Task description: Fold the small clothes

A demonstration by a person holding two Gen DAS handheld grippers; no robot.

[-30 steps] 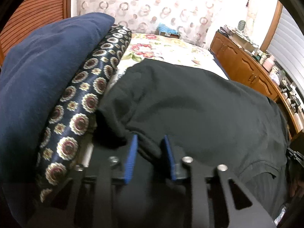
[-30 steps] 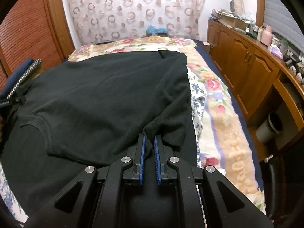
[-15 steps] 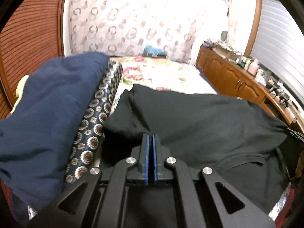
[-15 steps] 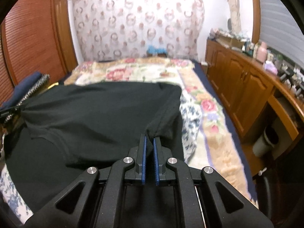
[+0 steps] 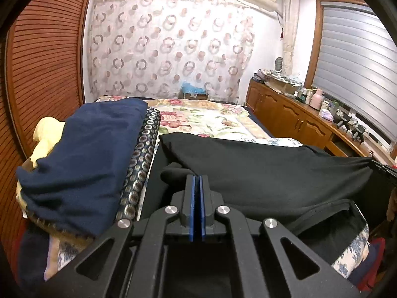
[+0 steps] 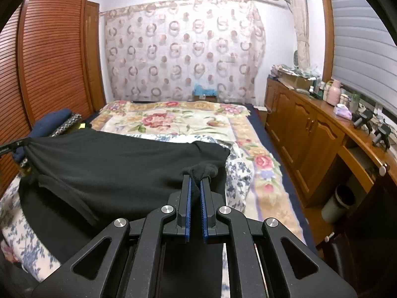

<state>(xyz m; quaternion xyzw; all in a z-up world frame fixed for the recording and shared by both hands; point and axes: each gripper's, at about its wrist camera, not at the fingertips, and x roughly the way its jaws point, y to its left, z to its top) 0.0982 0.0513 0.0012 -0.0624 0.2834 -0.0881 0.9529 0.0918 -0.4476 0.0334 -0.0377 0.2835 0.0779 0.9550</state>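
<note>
The left hand-held gripper (image 5: 197, 181) is clamped on one corner of the black garment (image 5: 260, 173), and the right hand-held gripper (image 6: 195, 181) is clamped on the other corner. The cloth hangs stretched between them, above the bed (image 6: 173, 121). I judge the fold is only starting: the edge is lifted but not yet laid over, and smoothing is left.

The bed (image 6: 250, 134) carries a floral blanket (image 6: 173, 121) in cream, pink and gold, with a blue-and-white flowered sheet (image 6: 238, 173) over its near part. A black garment (image 6: 111, 164) lies spread across the near end, part of it lifted off the covers. Along the bed's left side rests a navy blue bundle (image 5: 82, 154) beside a dark cloth patterned with rings (image 5: 139, 159).
</note>
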